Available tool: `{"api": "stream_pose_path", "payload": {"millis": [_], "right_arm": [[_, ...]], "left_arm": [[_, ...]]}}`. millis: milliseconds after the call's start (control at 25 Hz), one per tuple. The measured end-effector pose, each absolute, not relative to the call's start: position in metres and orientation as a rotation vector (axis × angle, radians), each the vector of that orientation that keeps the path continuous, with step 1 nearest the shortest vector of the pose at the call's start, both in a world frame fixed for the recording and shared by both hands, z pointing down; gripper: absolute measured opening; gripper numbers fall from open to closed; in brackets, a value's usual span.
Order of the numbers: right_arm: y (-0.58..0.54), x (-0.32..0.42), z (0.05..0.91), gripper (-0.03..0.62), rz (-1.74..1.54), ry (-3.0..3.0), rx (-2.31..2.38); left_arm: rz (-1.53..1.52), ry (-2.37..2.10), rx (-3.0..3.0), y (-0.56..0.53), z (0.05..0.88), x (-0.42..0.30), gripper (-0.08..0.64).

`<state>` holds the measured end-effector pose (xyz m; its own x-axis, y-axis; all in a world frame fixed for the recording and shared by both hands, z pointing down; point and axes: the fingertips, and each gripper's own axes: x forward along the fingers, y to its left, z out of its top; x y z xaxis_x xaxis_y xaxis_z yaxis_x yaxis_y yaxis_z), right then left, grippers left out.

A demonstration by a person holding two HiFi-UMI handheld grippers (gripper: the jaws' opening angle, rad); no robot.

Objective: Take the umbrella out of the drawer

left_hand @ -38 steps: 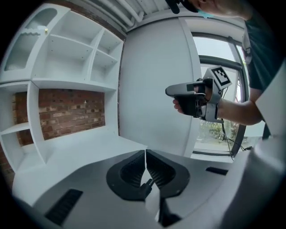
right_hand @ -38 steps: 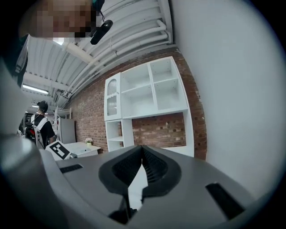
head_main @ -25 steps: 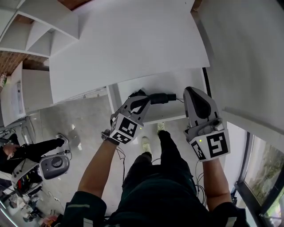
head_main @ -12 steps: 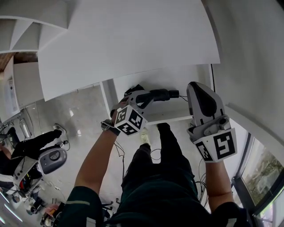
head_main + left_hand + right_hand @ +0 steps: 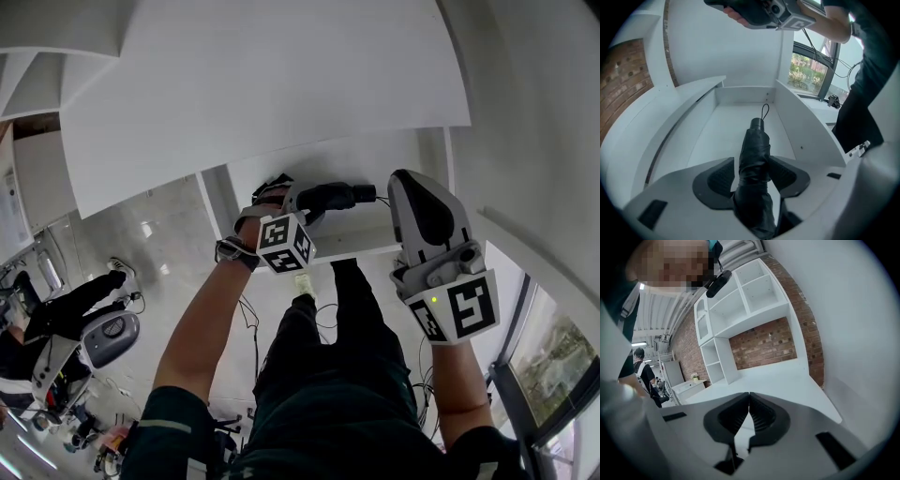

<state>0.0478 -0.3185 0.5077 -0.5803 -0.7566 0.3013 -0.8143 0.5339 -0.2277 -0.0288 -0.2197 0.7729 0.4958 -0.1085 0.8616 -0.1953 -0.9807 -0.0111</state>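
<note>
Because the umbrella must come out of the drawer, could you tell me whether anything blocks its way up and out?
Nothing visible does. The umbrella is alone in the open-topped drawer, between the opening jaws of the left gripper; the shut right gripper is held off to one side.

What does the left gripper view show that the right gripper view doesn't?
Only the left gripper view shows the black folded umbrella. It sits between the jaws of the left gripper, which are opening, and it points into the open white drawer. This view also shows a window with trees outside.

Only the right gripper view shows how the jaws of the right gripper stand: together, with nothing in them. It also shows tall white shelves.

Both views show a brick wall and white furniture.
</note>
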Motion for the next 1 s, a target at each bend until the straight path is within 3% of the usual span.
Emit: {"api": "stream_pose_path", "payload": {"millis": [600, 920, 1000], "right_arm": [[-0.319, 0.062, 0.516, 0.005, 0.558, -2.559, 1.364], [-0.315, 0.067, 0.527, 0.005, 0.575, -2.545, 1.328], [-0.314, 0.068, 0.529, 0.005, 0.578, -2.543, 1.325]], "left_arm": [[1.653, -0.064, 2.550, -0.207, 0.801, -0.020, 0.301], [1.800, -0.092, 2.514, -0.219, 0.828, -0.012, 0.298], [1.798, -0.072, 2.515, -0.215, 0.830, -0.012, 0.256]]}}
